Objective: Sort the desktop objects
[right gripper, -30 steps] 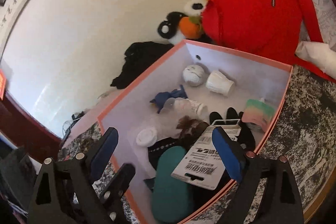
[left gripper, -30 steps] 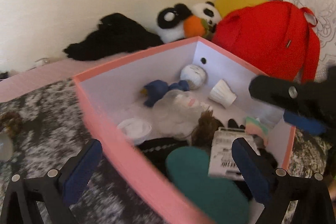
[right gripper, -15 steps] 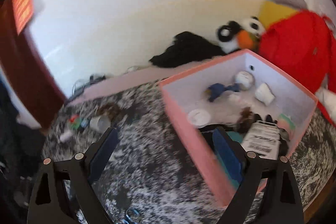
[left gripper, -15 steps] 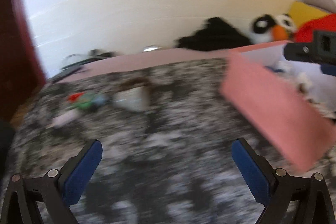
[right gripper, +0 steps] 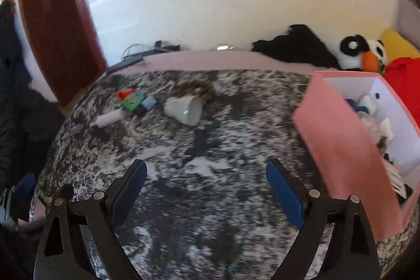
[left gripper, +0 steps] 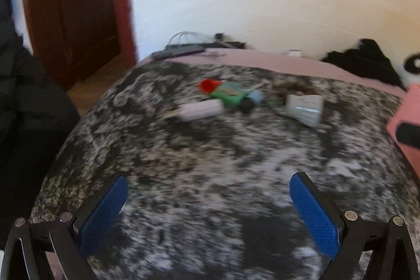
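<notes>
Both the left gripper point(left gripper: 208, 211) and right gripper point(right gripper: 206, 197) hang released and empty above the tabletop point(right gripper: 210, 162) — the cup point(right gripper: 184, 109) lies tipped beyond, left of the pink box point(right gripper: 338, 146), probably next

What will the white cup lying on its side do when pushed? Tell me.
The white cup lying on its side will probably roll in a curve, since it tapers. It looks rigid and smooth, so blue pads may slip. The mottled black-and-white cover looks soft, likely damping rolling.
</notes>
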### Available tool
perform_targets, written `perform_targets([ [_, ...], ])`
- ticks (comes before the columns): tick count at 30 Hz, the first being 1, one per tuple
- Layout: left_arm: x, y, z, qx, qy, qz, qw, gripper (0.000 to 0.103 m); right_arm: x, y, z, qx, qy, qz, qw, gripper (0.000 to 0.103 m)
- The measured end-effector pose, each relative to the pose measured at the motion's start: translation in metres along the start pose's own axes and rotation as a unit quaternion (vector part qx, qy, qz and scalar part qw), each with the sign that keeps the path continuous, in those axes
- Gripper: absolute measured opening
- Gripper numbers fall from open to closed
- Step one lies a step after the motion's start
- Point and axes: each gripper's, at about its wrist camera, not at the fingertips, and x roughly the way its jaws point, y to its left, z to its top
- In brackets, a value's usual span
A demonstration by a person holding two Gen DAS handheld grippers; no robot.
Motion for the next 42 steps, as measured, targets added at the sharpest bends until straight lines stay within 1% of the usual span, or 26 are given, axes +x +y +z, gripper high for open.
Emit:
perform_targets([
  [3,0.017,0.023,0.003,-0.023,0.008,-0.005,0.9997,0.102,0.017,0.011,-0.004,-0.004,0.007,0.003,1.000,0.094],
  [5,0.033,0.029,0.006,-0.022,0.007,-0.013,0.9996,0.102,0.032,0.012,-0.007,0.000,0.020,0.002,1.000,0.094],
  [8,0.058,0.027,0.013,0.003,0.011,-0.015,0.9998,0.102,0.052,0.008,-0.009,0.012,0.042,0.003,0.999,0.094],
  [10,0.080,0.020,0.019,0.038,0.008,-0.016,0.9991,0.102,0.065,0.003,-0.011,0.021,0.057,0.004,0.998,0.094],
  [12,0.102,0.013,0.026,0.065,0.007,-0.027,0.9975,0.102,0.072,-0.001,-0.012,0.028,0.067,0.005,0.997,0.094],
  [14,0.126,0.010,0.036,0.072,0.011,-0.025,0.9970,0.101,0.075,-0.004,-0.013,0.027,0.071,0.008,0.997,0.094],
  [16,0.148,0.010,0.046,0.058,0.019,-0.029,0.9977,0.101,0.077,-0.006,-0.012,0.010,0.072,-0.002,0.997,0.094],
  [18,0.162,0.012,0.053,0.042,0.023,-0.025,0.9985,0.101,0.077,-0.013,-0.011,0.007,0.070,-0.011,0.997,0.094],
  [21,0.165,0.015,0.052,0.007,0.015,-0.030,0.9994,0.101,0.077,-0.024,-0.010,0.010,0.068,-0.018,0.997,0.094],
  [23,0.163,0.012,0.048,-0.003,0.013,-0.033,0.9994,0.101,0.075,-0.031,-0.009,0.013,0.066,-0.024,0.997,0.094],
  [26,0.152,0.001,0.045,0.015,0.003,-0.019,0.9997,0.101,0.071,-0.036,-0.010,0.022,0.068,-0.021,0.997,0.094],
  [29,0.125,-0.010,0.044,0.028,-0.017,-0.020,0.9992,0.101,0.060,-0.034,-0.009,0.016,0.062,-0.017,0.998,0.094],
  [32,0.085,-0.021,0.042,0.040,-0.038,-0.031,0.9980,0.101,0.047,-0.032,-0.005,0.016,0.049,-0.015,0.999,0.094],
  [35,0.042,-0.031,0.044,0.053,-0.058,-0.020,0.9967,0.101,0.034,-0.035,-0.002,0.034,0.041,-0.001,0.999,0.094],
  [38,0.002,-0.043,0.042,0.071,-0.072,0.003,0.9949,0.102,0.022,-0.037,0.000,0.045,0.034,0.009,0.998,0.094],
  [42,-0.049,-0.065,0.033,0.114,-0.097,0.044,0.9877,0.102,0.005,-0.039,0.003,0.051,0.022,0.019,0.998,0.094],
])
